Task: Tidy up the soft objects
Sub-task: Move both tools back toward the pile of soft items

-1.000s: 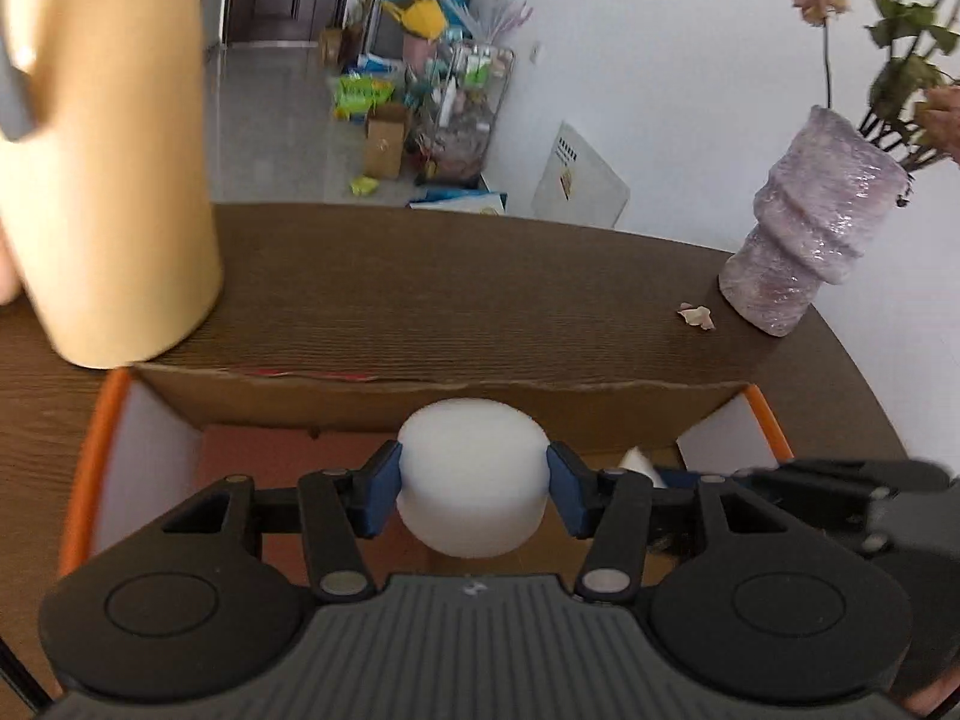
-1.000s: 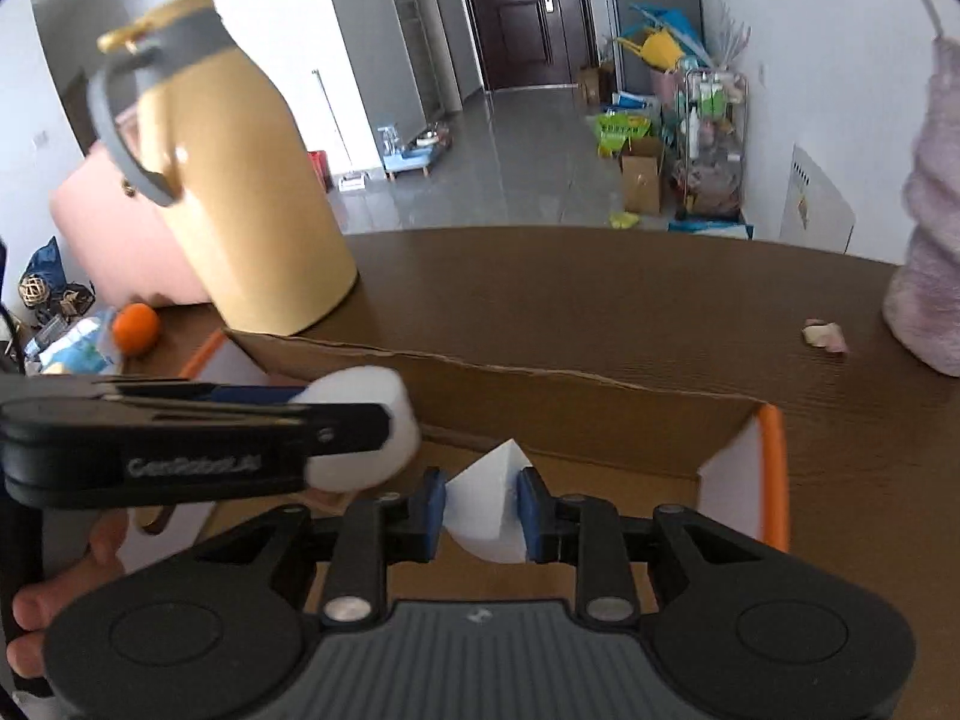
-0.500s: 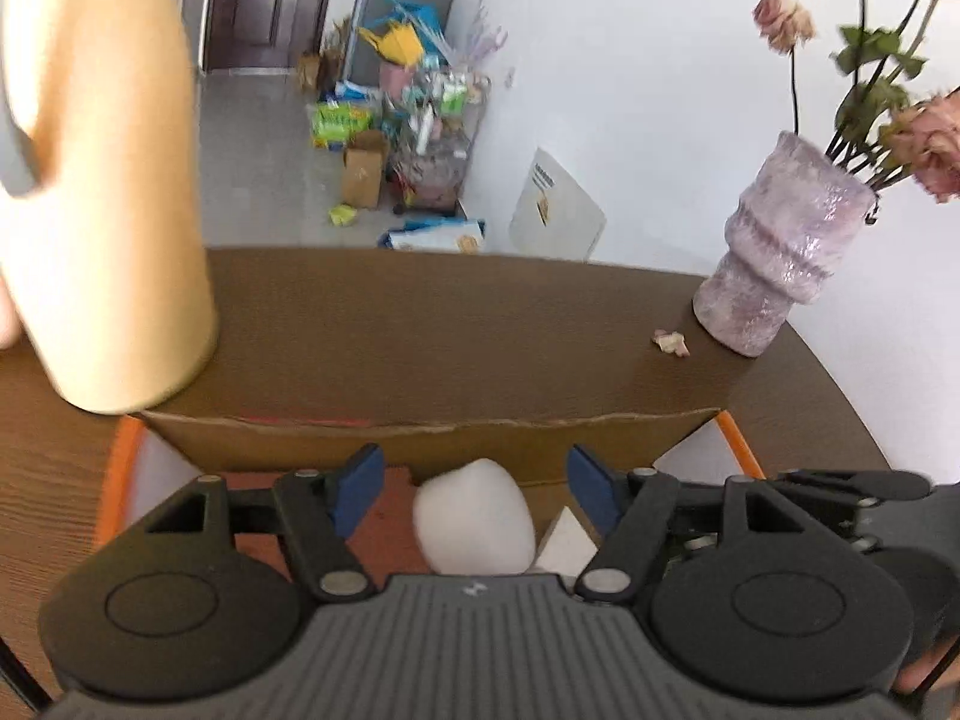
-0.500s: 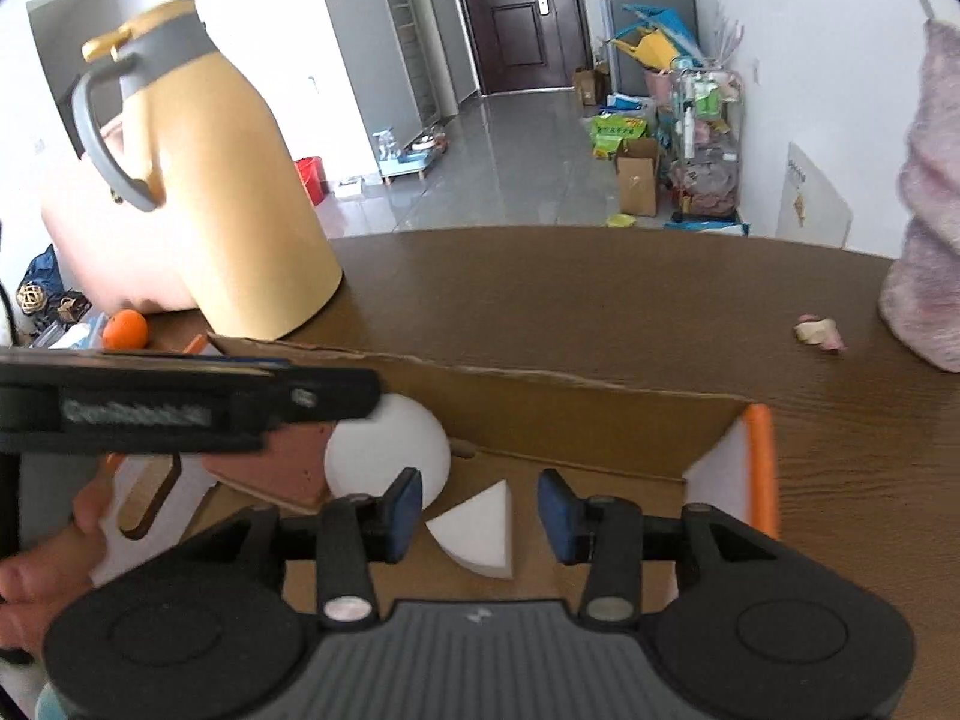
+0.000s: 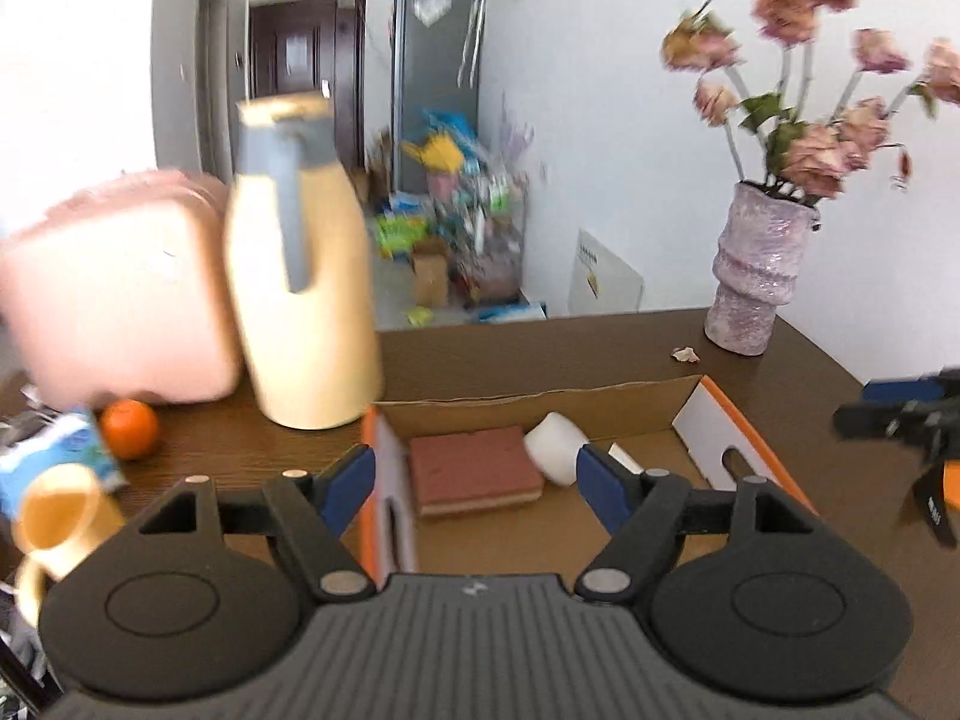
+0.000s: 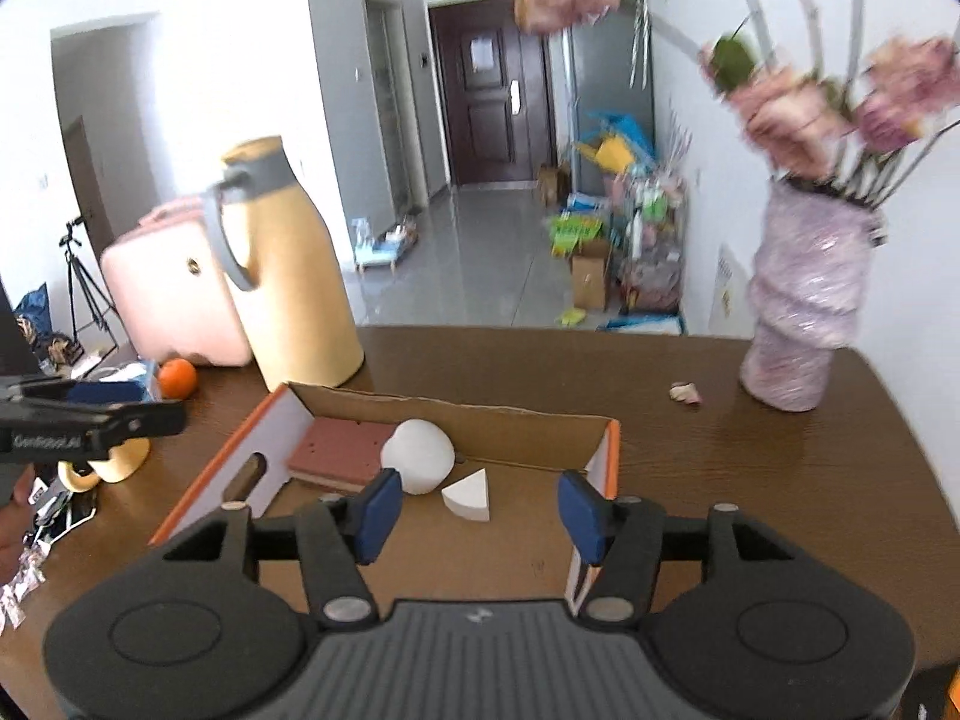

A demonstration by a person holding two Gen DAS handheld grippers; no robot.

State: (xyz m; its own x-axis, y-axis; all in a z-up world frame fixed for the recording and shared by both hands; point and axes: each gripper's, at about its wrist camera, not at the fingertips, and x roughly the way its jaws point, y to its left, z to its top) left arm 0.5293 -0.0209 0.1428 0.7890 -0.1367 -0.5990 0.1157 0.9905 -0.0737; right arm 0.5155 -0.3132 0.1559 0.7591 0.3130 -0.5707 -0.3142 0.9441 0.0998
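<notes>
An open cardboard box [image 6: 528, 420] with orange edges lies on the brown table. Inside it are a brown sponge block [image 6: 339, 451] [image 5: 474, 468], a white round foam piece [image 6: 418, 456] [image 5: 557, 447] and a white wedge-shaped foam piece [image 6: 469, 496], which is mostly hidden behind a finger in the left wrist view. My left gripper [image 5: 477, 483] is open and empty, above the box's near left side. My right gripper [image 6: 480, 516] is open and empty, above the box's near edge. The left gripper also shows in the right wrist view [image 6: 90, 420].
A yellow thermos jug [image 6: 288, 276] and a pink case [image 6: 168, 294] stand behind the box at the left. An orange [image 6: 177, 377], a yellow mug [image 5: 57, 516] and a blue carton [image 5: 57, 459] are at the far left. A purple flower vase [image 6: 798, 306] stands at the right.
Both grippers opened and let go of the white foam pieces, which now lie in the box. Both grippers then pulled back and up from the box.
</notes>
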